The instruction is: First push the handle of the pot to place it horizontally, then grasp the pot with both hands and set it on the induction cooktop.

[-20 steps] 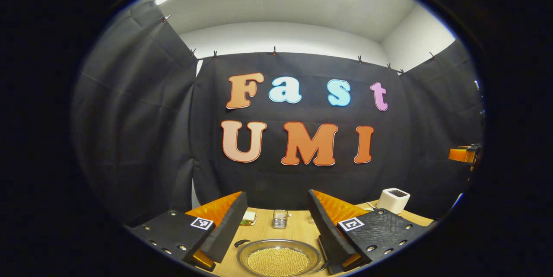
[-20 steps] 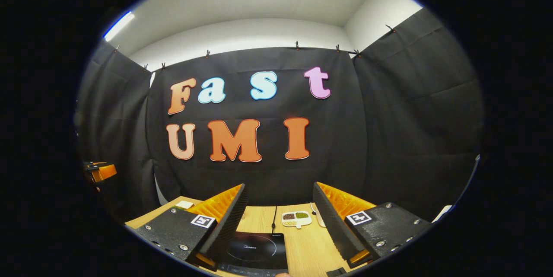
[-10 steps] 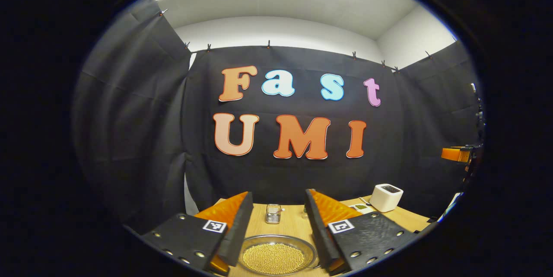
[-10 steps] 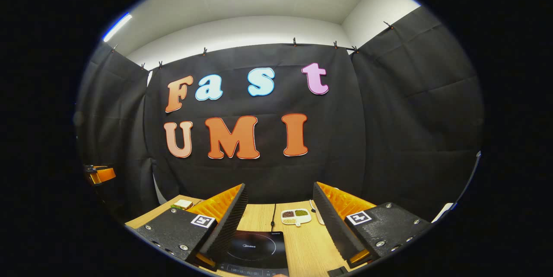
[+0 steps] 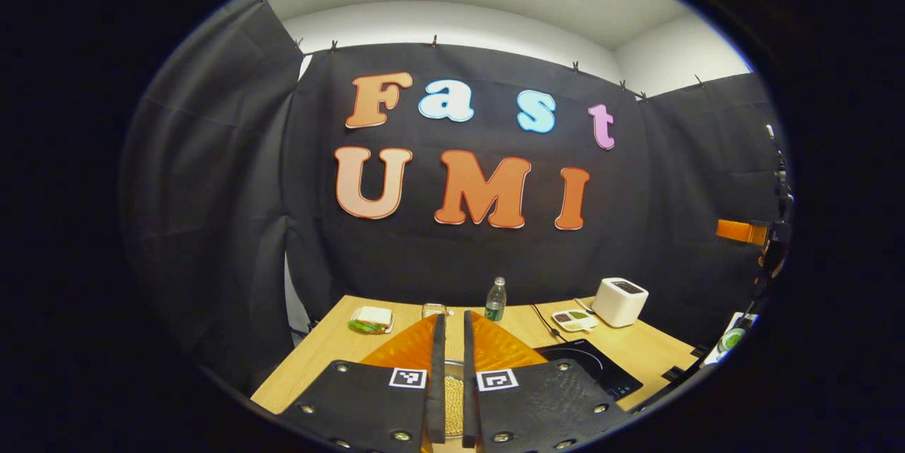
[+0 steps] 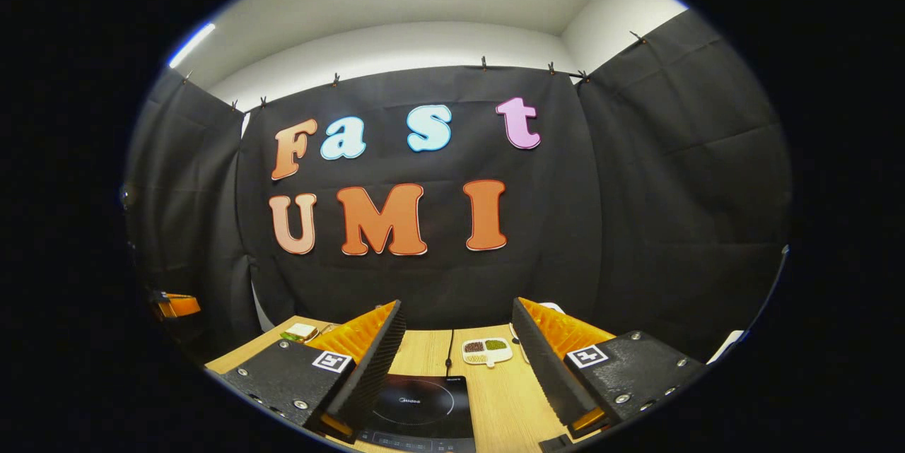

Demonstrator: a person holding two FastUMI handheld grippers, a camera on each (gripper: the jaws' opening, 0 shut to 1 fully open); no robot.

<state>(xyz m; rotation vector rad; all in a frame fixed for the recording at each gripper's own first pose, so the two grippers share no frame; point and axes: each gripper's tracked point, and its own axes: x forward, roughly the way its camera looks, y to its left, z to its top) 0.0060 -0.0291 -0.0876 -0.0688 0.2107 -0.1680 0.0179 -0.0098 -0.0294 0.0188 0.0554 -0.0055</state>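
In the left gripper view my left gripper (image 5: 452,316) is shut, its two fingers almost together with nothing pressed between them. Through the narrow slit I see yellow beans in the pot (image 5: 452,396), which lies below and just beyond the fingers; its rim and handle are hidden. The black induction cooktop (image 5: 592,366) lies to the right of that gripper on the wooden table (image 5: 318,354). In the right gripper view my right gripper (image 6: 456,304) stands open above the near edge of the cooktop (image 6: 422,407), holding nothing.
Toward the back of the table stand a small bottle (image 5: 496,299), a glass jar (image 5: 433,309), a white box-shaped appliance (image 5: 620,301), a sandwich (image 5: 371,319) and a divided dish of beans (image 6: 486,351). The cooktop's cord (image 6: 449,350) runs to the back wall.
My left gripper has gone from open to shut and tilted down and back, so more of the table shows. The right gripper has barely moved.
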